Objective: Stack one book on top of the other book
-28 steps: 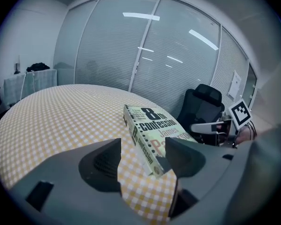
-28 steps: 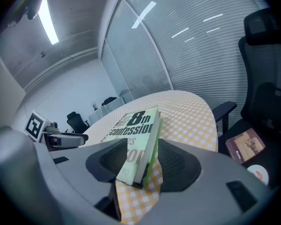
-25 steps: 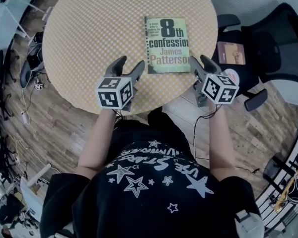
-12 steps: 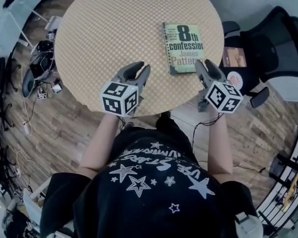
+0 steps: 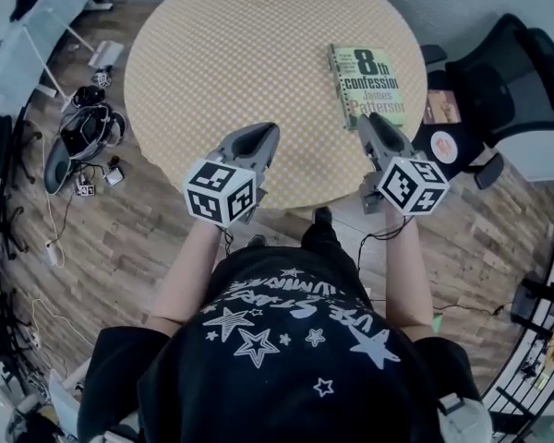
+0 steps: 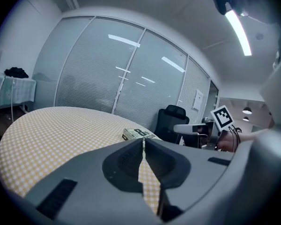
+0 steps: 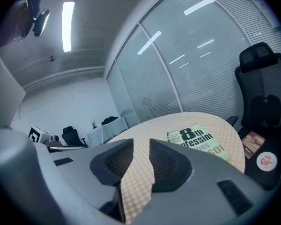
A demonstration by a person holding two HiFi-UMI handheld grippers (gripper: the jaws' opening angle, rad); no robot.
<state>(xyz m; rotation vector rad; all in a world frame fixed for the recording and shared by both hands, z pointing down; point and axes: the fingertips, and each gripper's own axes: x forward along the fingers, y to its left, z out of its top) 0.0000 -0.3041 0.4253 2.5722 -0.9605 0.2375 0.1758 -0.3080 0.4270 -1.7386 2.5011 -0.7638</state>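
Observation:
A green book titled "8th confession" (image 5: 369,86) lies flat near the right edge of the round, yellow-checked table (image 5: 258,53). It also shows far off in the left gripper view (image 6: 138,134) and closer in the right gripper view (image 7: 201,142). A second, brown book (image 5: 440,107) lies on the dark chair seat beside the table (image 7: 253,139). My left gripper (image 5: 256,141) hovers over the table's near edge, shut with nothing in it (image 6: 144,142). My right gripper (image 5: 374,129) is just short of the green book; its jaws have just been closing, and a narrow empty gap remains (image 7: 141,144).
A black office chair (image 5: 512,67) stands at the table's right, with a round white disc (image 5: 443,146) on the seat beside the brown book. Cables and gear (image 5: 83,137) lie on the wooden floor to the left. A glass wall with blinds (image 6: 122,83) stands behind the table.
Both grippers have drawn back from the green book toward the table's near edge and risen. The left jaws went from wide open to shut; the right jaws narrowed.

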